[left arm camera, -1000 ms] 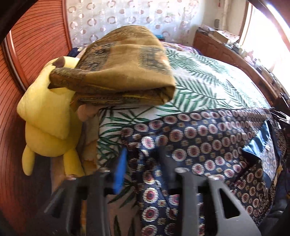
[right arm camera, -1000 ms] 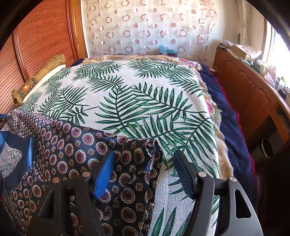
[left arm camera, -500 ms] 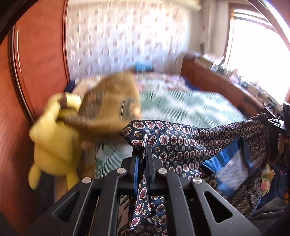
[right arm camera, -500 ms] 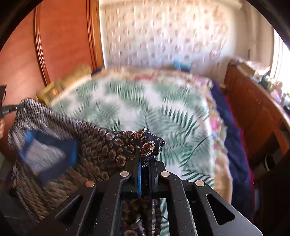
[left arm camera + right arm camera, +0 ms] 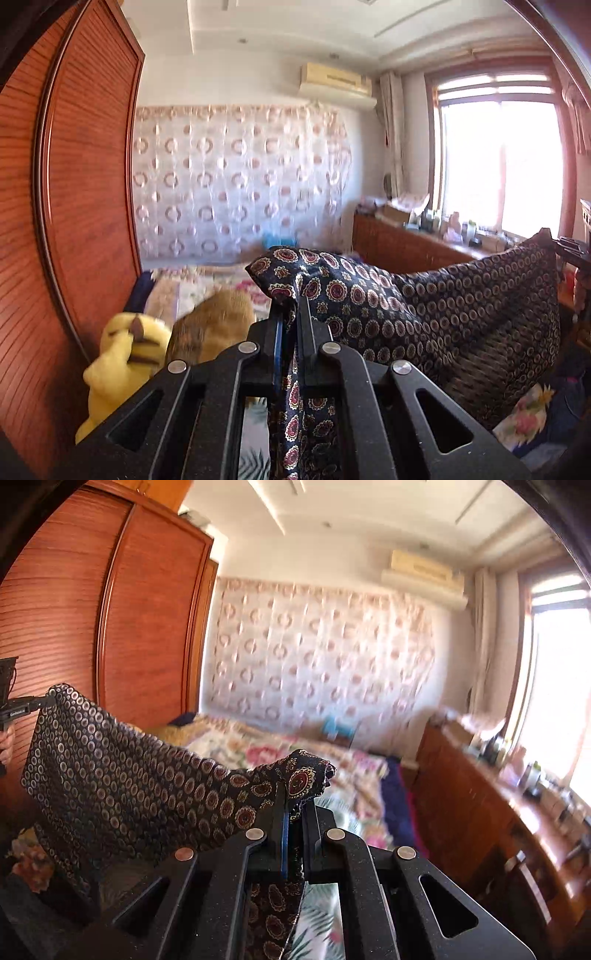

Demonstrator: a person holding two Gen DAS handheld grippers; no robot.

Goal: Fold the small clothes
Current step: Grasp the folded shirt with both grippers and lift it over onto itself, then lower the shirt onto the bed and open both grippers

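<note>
Two grippers, one garment: the left gripper (image 5: 290, 314) is clamped on one top corner of the navy medallion-print garment (image 5: 424, 306), the right gripper (image 5: 295, 805) is clamped on the other corner. Jaws on both are closed down to the cloth's thickness, with a tuft of fabric poking out past each set of tips.

The garment hangs in the air between them, above the bed (image 5: 266, 749), sagging in a shallow curve along the top edge. The lower part drapes out of sight below both cameras, so whether the hem touches the bed cannot be told.

Handling, as a judgement:
- Thin woven fabric, light, fully limp. No stiffness to lean on; shape comes only from tension between the two grips.
- Looks smooth, possibly slick. Corner pinches are shallow, so a hard snap could pull a corner free.
- Corners are the right hold for spreading. For the fold itself, edge midpoints or the same corners carried across would work.

Room and edges:
- Left side is tight: wooden wardrobe (image 5: 74, 221) close by, with a yellow plush toy (image 5: 122, 354) and a folded ochre cloth (image 5: 218, 321) sitting at that end of the bed.
- Right side has a long wooden cabinet (image 5: 498, 830) cluttered on top, well apart from the garment.
- Leaf-print cover (image 5: 321, 915) directly below the right gripper looks like the open landing area; laying down forward and centre is likely the safest path.
</note>
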